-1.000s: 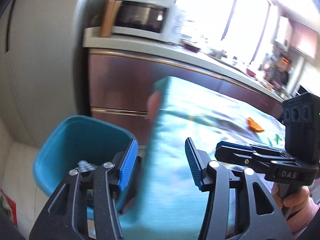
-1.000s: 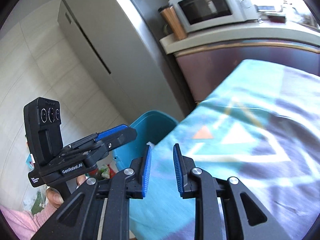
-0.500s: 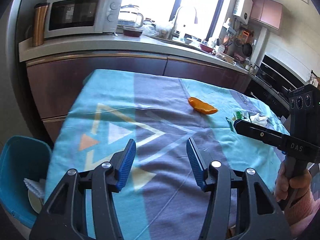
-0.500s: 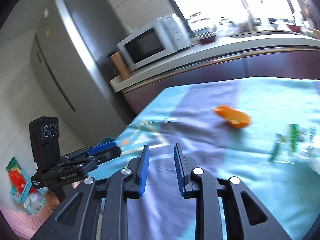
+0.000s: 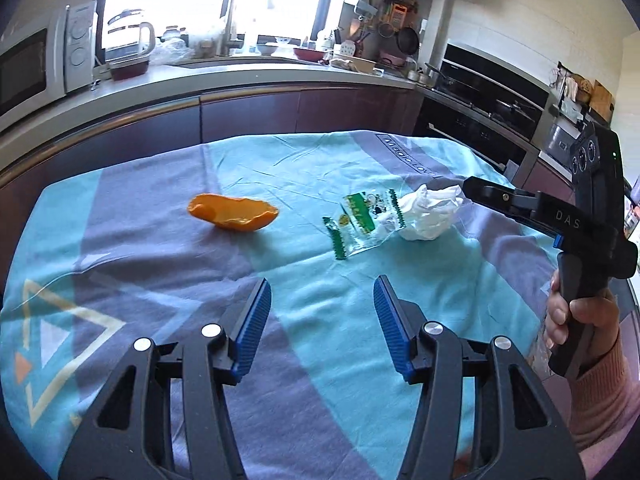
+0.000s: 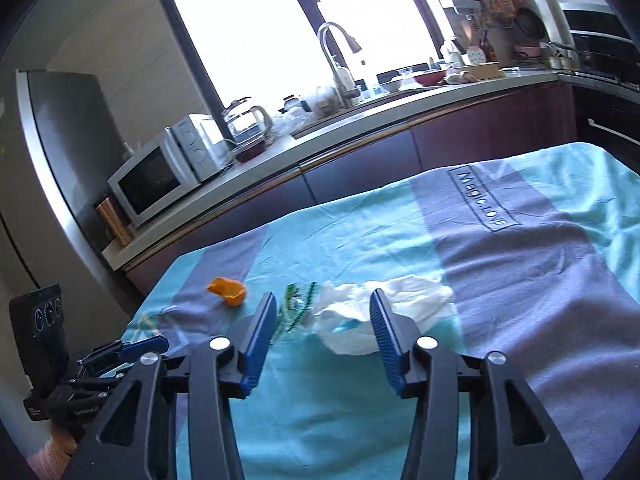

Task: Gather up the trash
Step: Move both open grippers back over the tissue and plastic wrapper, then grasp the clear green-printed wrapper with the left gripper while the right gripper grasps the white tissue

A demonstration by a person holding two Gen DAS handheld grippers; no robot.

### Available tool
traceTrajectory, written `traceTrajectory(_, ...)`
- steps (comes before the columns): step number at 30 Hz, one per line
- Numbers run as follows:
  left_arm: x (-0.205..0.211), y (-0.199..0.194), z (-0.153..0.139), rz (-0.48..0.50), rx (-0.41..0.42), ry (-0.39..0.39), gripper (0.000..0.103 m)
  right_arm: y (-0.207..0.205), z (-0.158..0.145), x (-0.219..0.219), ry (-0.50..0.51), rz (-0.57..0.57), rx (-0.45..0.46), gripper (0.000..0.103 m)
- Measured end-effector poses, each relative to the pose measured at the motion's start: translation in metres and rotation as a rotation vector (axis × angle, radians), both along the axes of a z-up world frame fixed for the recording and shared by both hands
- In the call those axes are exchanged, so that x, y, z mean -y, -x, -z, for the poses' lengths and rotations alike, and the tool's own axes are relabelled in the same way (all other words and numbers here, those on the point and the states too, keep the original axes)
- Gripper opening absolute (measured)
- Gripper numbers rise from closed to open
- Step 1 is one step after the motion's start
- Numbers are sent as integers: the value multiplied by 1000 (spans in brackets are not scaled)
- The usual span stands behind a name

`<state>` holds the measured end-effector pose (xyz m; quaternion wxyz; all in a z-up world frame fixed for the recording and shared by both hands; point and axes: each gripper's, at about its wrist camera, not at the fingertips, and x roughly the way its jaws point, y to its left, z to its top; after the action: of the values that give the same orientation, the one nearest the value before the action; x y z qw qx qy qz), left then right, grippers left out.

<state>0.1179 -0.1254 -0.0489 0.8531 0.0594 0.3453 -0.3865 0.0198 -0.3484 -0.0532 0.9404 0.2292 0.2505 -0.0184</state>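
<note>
Sunlit kitchen w/ big window [image 6: 256,28], maroon cabinets [image 5: 248,116], microwave [image 6: 160,176], fridge [image 6: 60,144].

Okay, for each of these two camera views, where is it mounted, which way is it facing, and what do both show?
Left wrist: on the left gripper, facing the tablecloth; right gripper and hand show.
Right wrist: on the right gripper, aimed at the white tissue; left gripper shows.
Shared: orange peel, wrapper, tissue.

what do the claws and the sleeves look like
Both handheld claws, left and right, are black plastic frames with ribbed blue finger pads and silver bolts. The right one's pistol grip reads "DAS". The person wears pink knitted sleeves.
</note>
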Motion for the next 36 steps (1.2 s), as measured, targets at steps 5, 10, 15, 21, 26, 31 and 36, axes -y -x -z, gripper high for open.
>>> traceTrajectory(5,41,-3,6,59,1,-34,57,-6,9,20,4,36,-29,59)
traceTrajectory(10,79,-10,15,90,11,-88,61,-20,11,26,36,34,-50,72)
traceTrajectory(15,103,-27,26,80,-9,-126,58,-37,20,33,16,-5,-105,75)
traceTrajectory(21,116,-46,37,77,-62,-158,34,-42,34,40,-25,-43,-151,30)
traceTrajectory(26,117,-44,39,88,-65,-160,11,-33,33,45,-43,-44,-127,13)
traceTrajectory(31,105,-39,32,76,-58,-129,4,-23,25,48,-83,-42,-74,10)
traceTrajectory(36,91,-33,24,65,-54,-95,3,-16,12,47,-103,-43,-25,10)
